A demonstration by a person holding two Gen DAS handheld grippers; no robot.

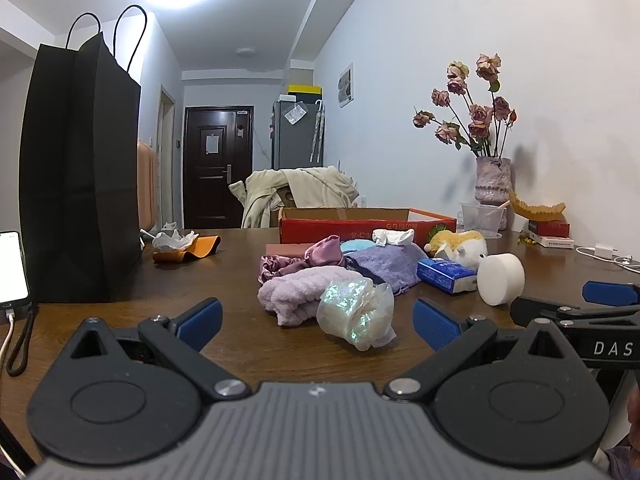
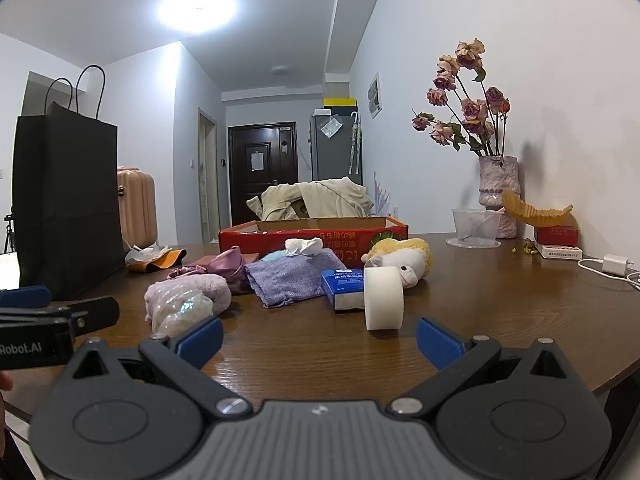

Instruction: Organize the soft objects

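A pile of soft things lies mid-table: an iridescent crinkly scrunchie (image 1: 356,314) (image 2: 180,310), a fluffy lilac cloth (image 1: 290,290) (image 2: 200,286), a mauve satin piece (image 1: 304,260) (image 2: 230,266), a purple knit cloth (image 1: 386,266) (image 2: 290,276), a yellow-and-white plush (image 1: 462,246) (image 2: 404,258) and a white foam cylinder (image 1: 502,278) (image 2: 383,298). My left gripper (image 1: 316,322) stands open just short of the scrunchie, nothing between its fingers. My right gripper (image 2: 320,340) is open too, in front of the foam cylinder, holding nothing.
A red shallow cardboard box (image 1: 366,222) (image 2: 312,232) sits behind the pile. A tall black paper bag (image 1: 78,176) (image 2: 66,204) stands at the left, a phone (image 1: 12,266) beside it. A blue tissue pack (image 1: 446,274) (image 2: 344,286), a flower vase (image 1: 492,180) and charger cables (image 2: 610,268) occupy the right side.
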